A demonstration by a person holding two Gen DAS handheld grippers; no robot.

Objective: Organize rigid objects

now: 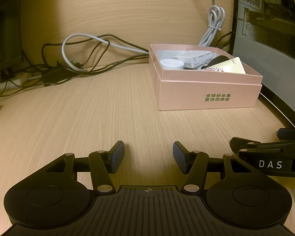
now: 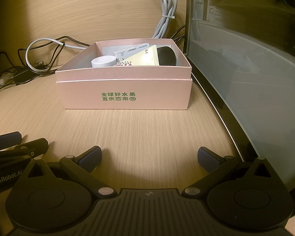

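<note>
A pink cardboard box (image 2: 125, 96) with green print stands on the wooden desk, seen at the right in the left wrist view (image 1: 208, 96). Inside it lie a white round jar (image 2: 103, 61), a white carton (image 2: 130, 51), a cream tube (image 2: 142, 58) and a black rounded object (image 2: 166, 56). My left gripper (image 1: 148, 157) is open and empty, low over the desk, well short of the box. My right gripper (image 2: 149, 158) is open and empty, in front of the box. The right gripper also shows at the right edge of the left wrist view (image 1: 265, 153).
A tangle of black and grey cables (image 1: 68, 59) lies at the back left of the desk. A bundled grey cable (image 2: 166, 17) hangs behind the box. A computer case with a glass side (image 2: 245, 68) stands close to the box's right.
</note>
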